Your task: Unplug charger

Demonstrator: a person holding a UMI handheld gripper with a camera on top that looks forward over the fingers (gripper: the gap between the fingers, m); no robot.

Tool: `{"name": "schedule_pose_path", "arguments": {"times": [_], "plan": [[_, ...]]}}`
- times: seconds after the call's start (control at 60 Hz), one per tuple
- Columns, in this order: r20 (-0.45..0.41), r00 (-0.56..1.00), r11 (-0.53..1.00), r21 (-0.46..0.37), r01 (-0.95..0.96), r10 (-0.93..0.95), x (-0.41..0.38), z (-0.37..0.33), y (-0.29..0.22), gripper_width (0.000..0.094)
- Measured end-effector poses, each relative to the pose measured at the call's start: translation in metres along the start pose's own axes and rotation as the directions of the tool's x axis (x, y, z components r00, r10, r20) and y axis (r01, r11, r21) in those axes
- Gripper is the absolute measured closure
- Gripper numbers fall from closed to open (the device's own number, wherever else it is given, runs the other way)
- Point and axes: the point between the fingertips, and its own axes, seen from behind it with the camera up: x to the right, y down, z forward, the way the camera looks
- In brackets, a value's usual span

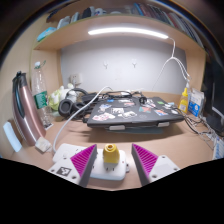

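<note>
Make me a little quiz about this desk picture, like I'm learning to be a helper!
1. True or false: the yellow plug sits between the two fingers of the tool.
2. What lies in the middle of the desk, beyond the fingers? A) a laptop B) a pizza C) a shoe
3. Fill in: the strip light under the shelf is switched ____.

Key: 1 true; 2 A, the laptop covered in stickers; 3 on.

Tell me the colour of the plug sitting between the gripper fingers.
Yellow plug, on a white charger block; clearest in the gripper view, between the open gripper fingers.
</note>
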Motion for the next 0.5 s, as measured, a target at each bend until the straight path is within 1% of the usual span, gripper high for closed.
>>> {"name": "schedule_pose_path", "arguments": {"times": [0.017,0.05,0.083,0.1,0.117,0.133,0.183,0.25,0.317,0.383,0.417,0.5], "plan": [[-0.001,1.0,1.0,-0.001,0.004,-0.004,0.0,0.001,0.001,0.0156],[-0.007,1.0,1.0,-0.001,0.011,-0.011,0.0,0.005,0.001,0.0301],[-0.006,1.0,1.0,0.01,0.015,-0.015,-0.001,0.007,-0.001,0.0412],[-0.004,1.0,1.0,0.013,0.017,-0.017,-0.002,0.009,-0.002,0.0494],[0.009,1.0,1.0,0.016,0.016,-0.016,-0.006,0.01,-0.002,0.0519],[0.014,1.0,1.0,0.017,0.013,-0.014,-0.007,0.01,-0.002,0.0621],[0.002,1.0,1.0,0.018,0.018,-0.018,-0.006,0.011,-0.003,0.0648],[0.002,0.998,0.997,0.033,0.063,-0.063,-0.007,0.01,-0.004,0.0714],[-0.001,0.998,0.997,0.041,0.069,-0.069,-0.008,0.01,-0.005,0.0773],[0.005,0.994,0.992,0.06,0.108,-0.108,-0.01,0.007,-0.01,0.0781],[0.007,0.993,0.99,0.083,0.114,-0.115,-0.012,0.001,-0.019,0.0781],[-0.007,0.992,0.977,0.175,0.123,-0.123,-0.012,-0.025,-0.058,0.0782]]}}
